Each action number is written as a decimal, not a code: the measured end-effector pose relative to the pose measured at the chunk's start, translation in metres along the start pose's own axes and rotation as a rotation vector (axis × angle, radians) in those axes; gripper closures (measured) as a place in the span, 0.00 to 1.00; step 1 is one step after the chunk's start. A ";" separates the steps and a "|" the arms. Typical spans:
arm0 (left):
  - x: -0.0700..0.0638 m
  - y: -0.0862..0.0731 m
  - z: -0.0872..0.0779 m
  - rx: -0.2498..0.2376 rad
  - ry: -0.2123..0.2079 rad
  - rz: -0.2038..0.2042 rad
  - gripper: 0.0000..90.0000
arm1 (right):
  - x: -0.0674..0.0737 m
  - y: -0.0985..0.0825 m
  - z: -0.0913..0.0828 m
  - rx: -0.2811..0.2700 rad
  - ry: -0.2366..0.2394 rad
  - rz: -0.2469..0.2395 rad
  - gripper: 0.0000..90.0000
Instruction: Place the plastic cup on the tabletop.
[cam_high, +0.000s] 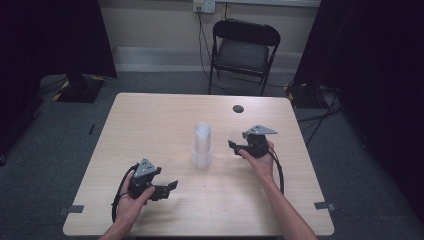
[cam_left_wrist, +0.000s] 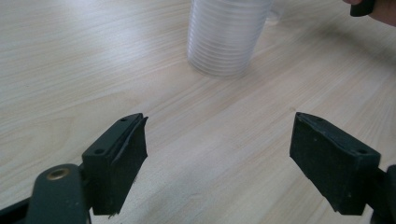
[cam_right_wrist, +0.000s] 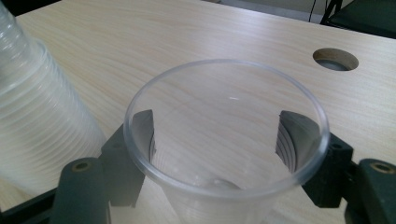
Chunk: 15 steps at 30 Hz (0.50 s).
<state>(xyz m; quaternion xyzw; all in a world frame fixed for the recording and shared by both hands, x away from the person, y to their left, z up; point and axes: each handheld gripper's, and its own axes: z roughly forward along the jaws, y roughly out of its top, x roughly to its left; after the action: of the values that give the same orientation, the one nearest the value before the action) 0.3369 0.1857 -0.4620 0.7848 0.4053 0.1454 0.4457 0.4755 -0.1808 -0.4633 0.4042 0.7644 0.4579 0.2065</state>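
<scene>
Seen from the high view, a stack of clear plastic cups (cam_high: 202, 145) is stood upright near the middle of a light wooden bench (cam_high: 150, 120), with the left gripper (cam_high: 171, 186) held low near the front edge, well apart from the stack, and the right gripper (cam_high: 233, 146) held just to the right of it. A round cable hole (cam_high: 238, 108) is seen toward the bench's far edge, and a black folding chair (cam_high: 243, 50) is placed beyond it. In the left gripper view, the left gripper (cam_left_wrist: 219, 158) is shown with its jaws spread wide over bare wood, nothing between them, and the stack of clear plastic cups (cam_left_wrist: 226, 37) is seen ahead. In the right gripper view, a single clear cup (cam_right_wrist: 224, 140) is held upright between the jaws of the right gripper (cam_right_wrist: 217, 140), its walls flanked on both sides by the pads, with the stack (cam_right_wrist: 32, 126) just beside it at the left edge and the cable hole (cam_right_wrist: 335, 59) beyond.
</scene>
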 end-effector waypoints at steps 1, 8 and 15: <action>0.000 0.000 0.000 0.001 0.002 0.001 0.21 | 0.000 -0.001 -0.001 0.001 -0.001 -0.005 0.31; 0.000 0.000 0.000 0.003 0.003 -0.001 0.21 | 0.000 -0.007 -0.002 0.015 -0.001 0.003 0.31; 0.000 0.000 0.000 0.007 0.004 0.001 0.21 | 0.000 -0.010 -0.001 0.033 0.006 0.003 0.28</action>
<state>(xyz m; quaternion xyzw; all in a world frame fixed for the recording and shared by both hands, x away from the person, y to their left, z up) 0.3370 0.1855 -0.4623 0.7863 0.4063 0.1457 0.4420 0.4707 -0.1834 -0.4715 0.4072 0.7718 0.4469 0.1968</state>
